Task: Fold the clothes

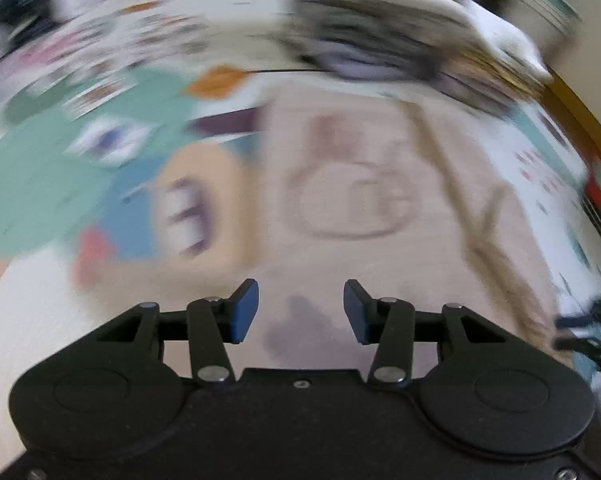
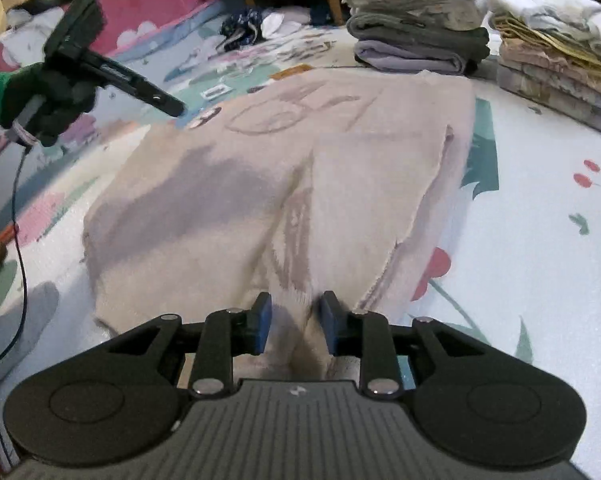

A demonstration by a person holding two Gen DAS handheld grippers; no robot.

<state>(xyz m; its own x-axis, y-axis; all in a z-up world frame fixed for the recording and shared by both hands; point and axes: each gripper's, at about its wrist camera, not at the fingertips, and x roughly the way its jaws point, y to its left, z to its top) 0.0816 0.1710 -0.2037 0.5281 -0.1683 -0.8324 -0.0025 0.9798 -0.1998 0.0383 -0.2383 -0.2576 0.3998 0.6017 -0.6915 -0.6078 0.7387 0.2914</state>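
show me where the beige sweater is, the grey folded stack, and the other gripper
beige sweater [image 2: 268, 184]: right wrist view, middle of its fabric.
grey folded stack [image 2: 416, 20]: right wrist view, its front face.
left gripper [image 2: 168, 106]: right wrist view, at its fingers' tip.

Left wrist view: we see heavy motion blur; print on the pale garment [image 1: 352, 184] and the folded stacks [image 1: 400, 40] unreadable. Right wrist view: right gripper [image 2: 295, 326] body hides the garment's near hem; second stack [image 2: 556, 64] cut by the right edge.
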